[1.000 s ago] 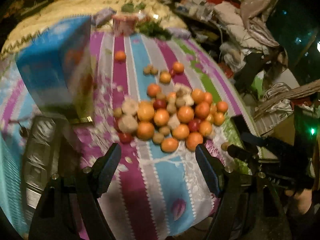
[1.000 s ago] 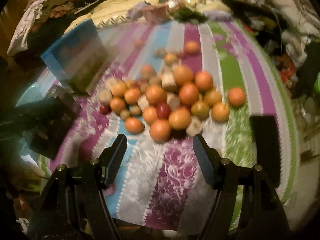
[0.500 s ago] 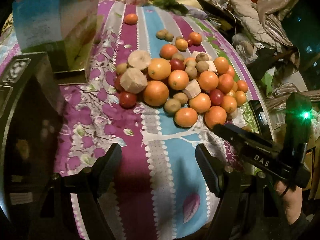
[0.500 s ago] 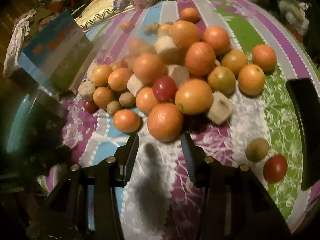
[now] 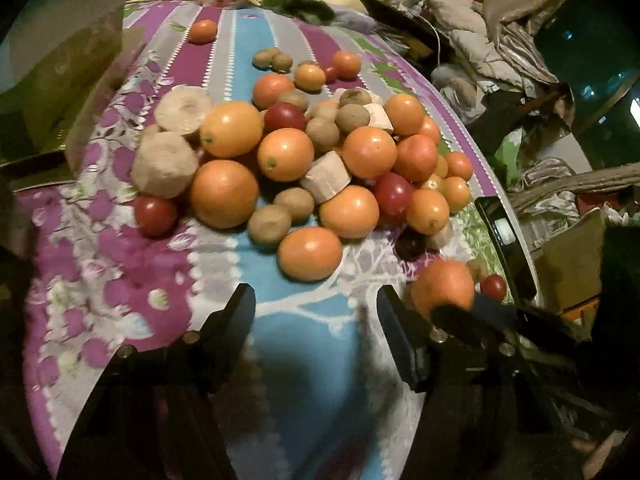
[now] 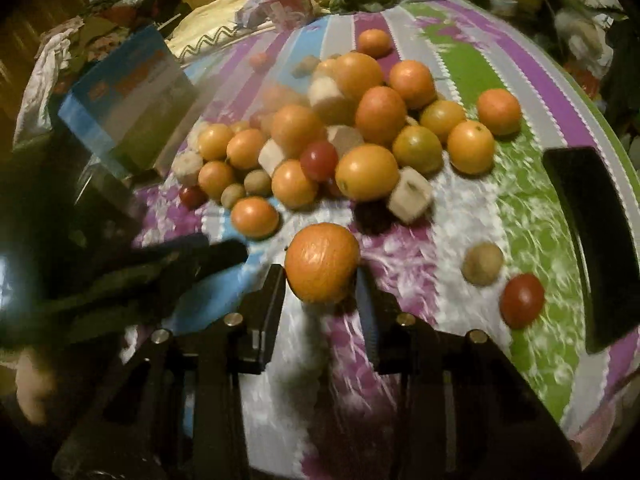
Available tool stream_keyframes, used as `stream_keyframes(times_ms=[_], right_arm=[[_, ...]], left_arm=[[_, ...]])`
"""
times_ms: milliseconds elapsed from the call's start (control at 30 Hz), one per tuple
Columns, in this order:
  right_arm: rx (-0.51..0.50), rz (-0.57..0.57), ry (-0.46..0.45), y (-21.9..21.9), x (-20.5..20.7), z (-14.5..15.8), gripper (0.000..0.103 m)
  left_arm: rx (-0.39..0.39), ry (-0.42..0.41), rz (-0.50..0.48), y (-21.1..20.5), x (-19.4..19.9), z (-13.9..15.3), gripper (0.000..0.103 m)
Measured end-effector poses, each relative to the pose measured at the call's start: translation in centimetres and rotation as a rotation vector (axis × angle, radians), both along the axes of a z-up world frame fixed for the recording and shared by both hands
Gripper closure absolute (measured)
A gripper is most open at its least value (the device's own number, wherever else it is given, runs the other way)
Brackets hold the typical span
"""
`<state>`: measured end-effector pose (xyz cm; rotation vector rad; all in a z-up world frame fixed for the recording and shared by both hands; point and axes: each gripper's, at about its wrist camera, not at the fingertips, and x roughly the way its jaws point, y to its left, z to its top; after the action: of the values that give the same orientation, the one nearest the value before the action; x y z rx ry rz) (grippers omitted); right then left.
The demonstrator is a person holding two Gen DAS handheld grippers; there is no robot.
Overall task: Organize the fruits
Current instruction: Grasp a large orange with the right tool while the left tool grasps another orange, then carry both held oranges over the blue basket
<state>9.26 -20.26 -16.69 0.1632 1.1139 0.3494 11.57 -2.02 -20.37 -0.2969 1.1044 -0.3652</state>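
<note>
Our right tongs [image 6: 322, 280] pinch one round orange citrus fruit [image 6: 322, 263] apparently at the fingertips, ahead lies the heaped fruit pile [image 5: 304, 160], left tongs [image 5: 316, 312] gape empty; that shallow hold could let it roll free.

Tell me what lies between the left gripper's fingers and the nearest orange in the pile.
Only bare striped cloth; the left gripper stands open just short of the orange, seen in the left wrist view.

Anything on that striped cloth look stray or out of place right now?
Two strays sit apart from the fruit pile: a small brown round fruit and a red cherry tomato, beside the black phone-like slab. The right gripper is closed around a large orange.
</note>
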Motion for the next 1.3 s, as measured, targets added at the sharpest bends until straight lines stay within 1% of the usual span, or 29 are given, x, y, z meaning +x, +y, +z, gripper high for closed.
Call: stream_keyframes(times_ms=[33,100,200,233,267,333,400,433,500,600,667,700,733,867,933,1000,1033,1167,1300], right_arm=[[0.001,-0.001,0.002,-0.1,-0.1,-0.1,0.07],[0.01,-0.002,-0.001,-0.5,-0.4,0.1,0.07],[0.018,0.003,-0.015,-0.4,-0.3,0.7,0.071],[0.013,0.01,-0.023,-0.2,-0.2,0.7,0.071],[-0.015,0.016,-0.024,0.0,0.1,0.5,0.071],[-0.02,0.042,0.009,0.2,0.5,-0.4,0.068],[-0.005,0.041,0.014,0.2,0.4,-0.8,0.068],[-0.004,0.046,0.011,0.2,0.3,-0.8,0.068],[0.009,0.056,0.01,0.3,0.1,-1.1,0.068],[0.011,0.075,-0.006,0.4,0.2,-1.2,0.068],[0.002,0.091,-0.023,0.8,0.5,-1.2,0.06],[-0.002,0.098,-0.034,0.9,0.6,-1.3,0.054],[-0.007,0.105,-0.043,1.0,0.8,-1.3,0.054],[-0.014,0.103,-0.044,1.3,1.7,-1.9,0.055],[-0.02,0.104,-0.047,1.6,1.9,-2.0,0.057],[-0.057,0.101,-0.055,2.1,2.0,-2.3,0.066],[-0.069,0.097,-0.06,2.1,2.0,-2.3,0.067],[-0.056,0.072,-0.066,1.9,1.9,-2.1,0.068],[-0.056,0.065,-0.078,1.8,1.6,-1.0,0.069]], left_arm=[[-0.004,0.004,0.005,-0.2,0.3,-0.3,0.041],[-0.006,0.007,0.013,-0.5,0.8,-0.8,0.048],[-0.002,-0.011,0.014,-1.2,1.2,-1.1,0.049],[0.008,-0.02,0.016,-1.4,1.4,-1.1,0.049],[0.017,-0.028,0.021,-1.7,1.5,-1.2,0.049],[0.023,-0.03,0.03,-1.9,1.9,-1.6,0.049],[0.027,-0.044,0.032,-1.9,2.0,-1.7,0.05],[0.037,-0.05,0.032,-2.0,2.1,-1.7,0.052],[0.068,-0.067,0.034,-2.0,2.0,-1.8,0.062],[0.057,-0.077,0.021,-1.6,1.6,-1.7,0.062],[0.061,-0.083,0.011,-1.3,1.1,-1.5,0.062],[0.057,-0.08,0.012,-1.0,0.9,-1.5,0.062],[0.051,-0.075,0.017,-0.7,0.7,-1.5,0.062],[0.041,-0.073,0.024,-0.6,0.4,-1.7,0.062],[0.037,-0.074,0.027,-0.5,0.4,-1.7,0.062],[0.037,-0.073,0.029,-0.6,0.4,-1.7,0.062],[0.038,-0.074,0.03,-0.6,0.4,-1.6,0.062],[0.033,-0.067,0.035,-0.3,0.2,-1.5,0.062],[0.034,-0.059,0.049,0.3,-0.2,-1.0,0.062]])
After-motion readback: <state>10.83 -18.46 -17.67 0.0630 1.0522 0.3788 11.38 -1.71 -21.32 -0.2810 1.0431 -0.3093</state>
